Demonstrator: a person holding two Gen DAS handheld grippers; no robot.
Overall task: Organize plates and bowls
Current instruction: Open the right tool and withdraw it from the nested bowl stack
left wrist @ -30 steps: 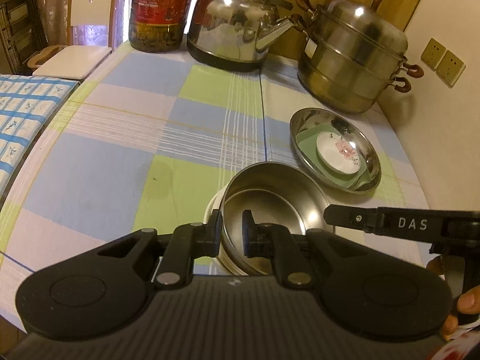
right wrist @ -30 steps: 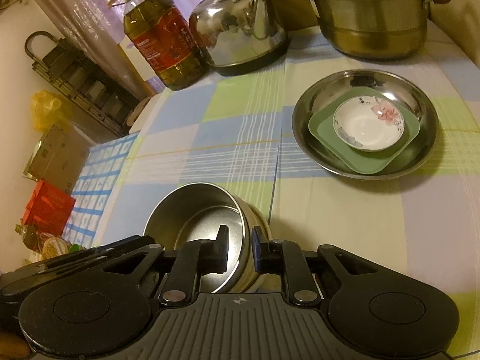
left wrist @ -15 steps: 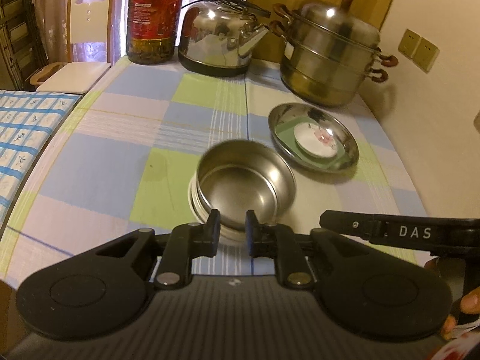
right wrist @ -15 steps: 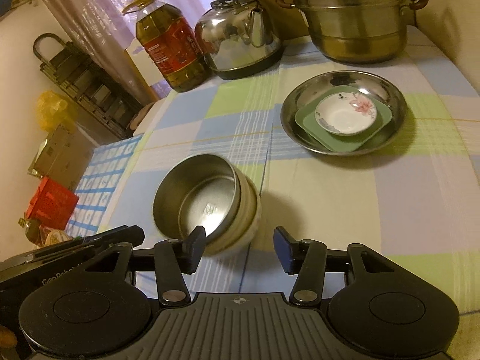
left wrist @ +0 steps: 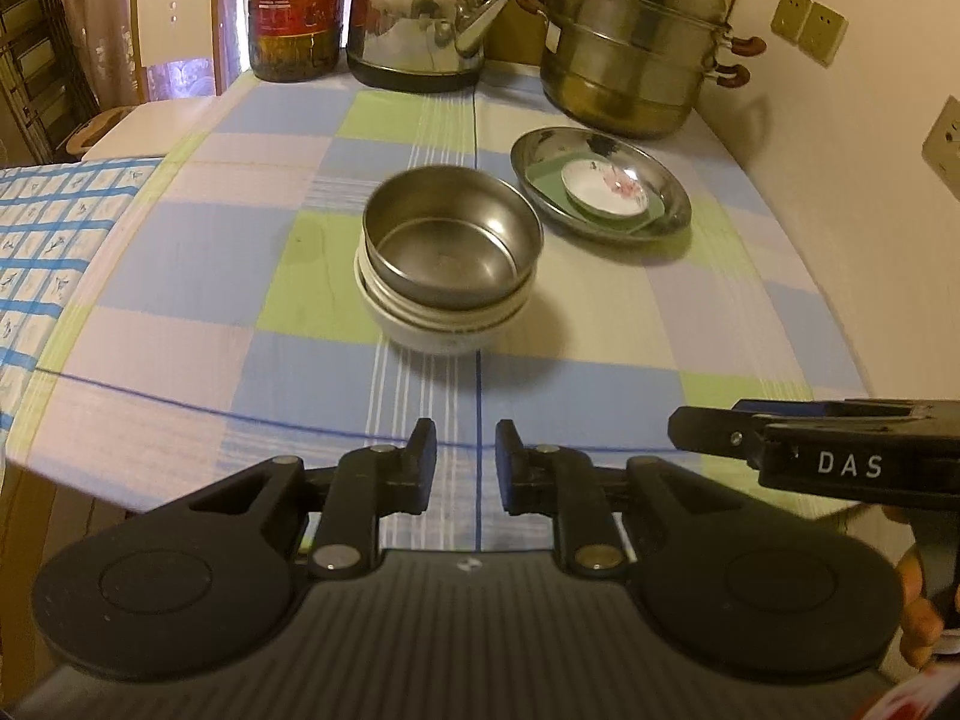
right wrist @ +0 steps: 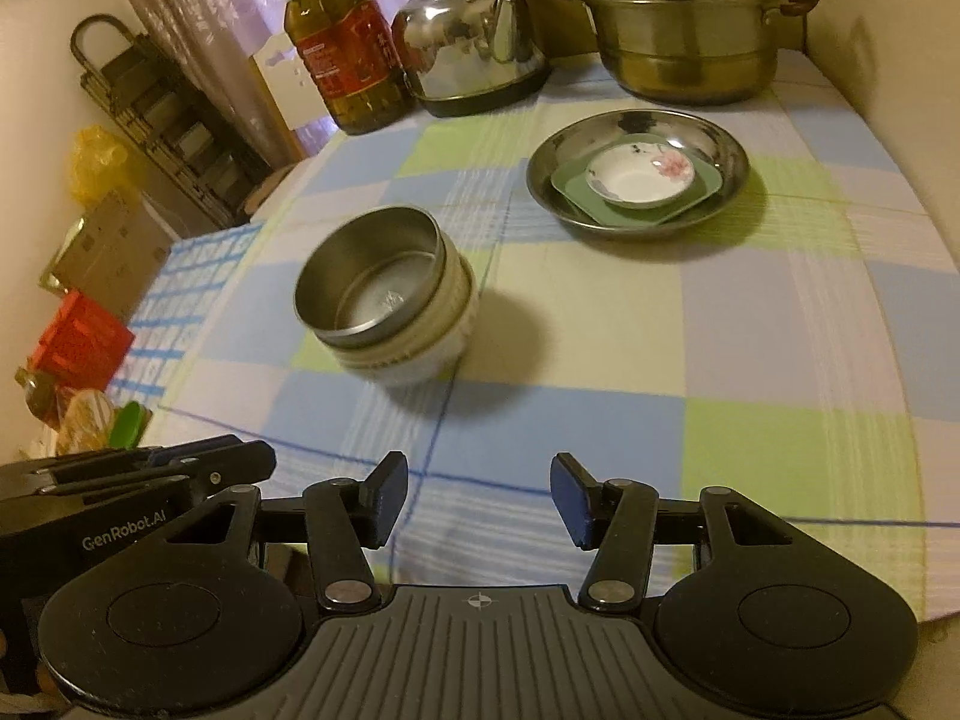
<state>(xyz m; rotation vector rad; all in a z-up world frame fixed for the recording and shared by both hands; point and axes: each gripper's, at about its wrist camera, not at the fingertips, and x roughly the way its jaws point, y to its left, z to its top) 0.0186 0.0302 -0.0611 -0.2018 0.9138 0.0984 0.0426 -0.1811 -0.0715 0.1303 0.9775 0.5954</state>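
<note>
The table (left wrist: 180,276), covered with a checked cloth, is carrying everything. At its far edge a steamer pot (left wrist: 636,54), a kettle (left wrist: 426,18) and an oil bottle (left wrist: 294,6) are standing. In front of the pot, a metal plate (right wrist: 636,171) is holding a green square plate (right wrist: 690,201) with a small flowered dish (right wrist: 639,177) on top. In the middle, a metal bowl (left wrist: 450,237) is sitting inside a white bowl (left wrist: 444,327). The left tongs (left wrist: 465,465) are hanging over the near edge, slightly apart and gripping nothing. The right tongs (right wrist: 477,501) are spread wide, also empty.
</note>
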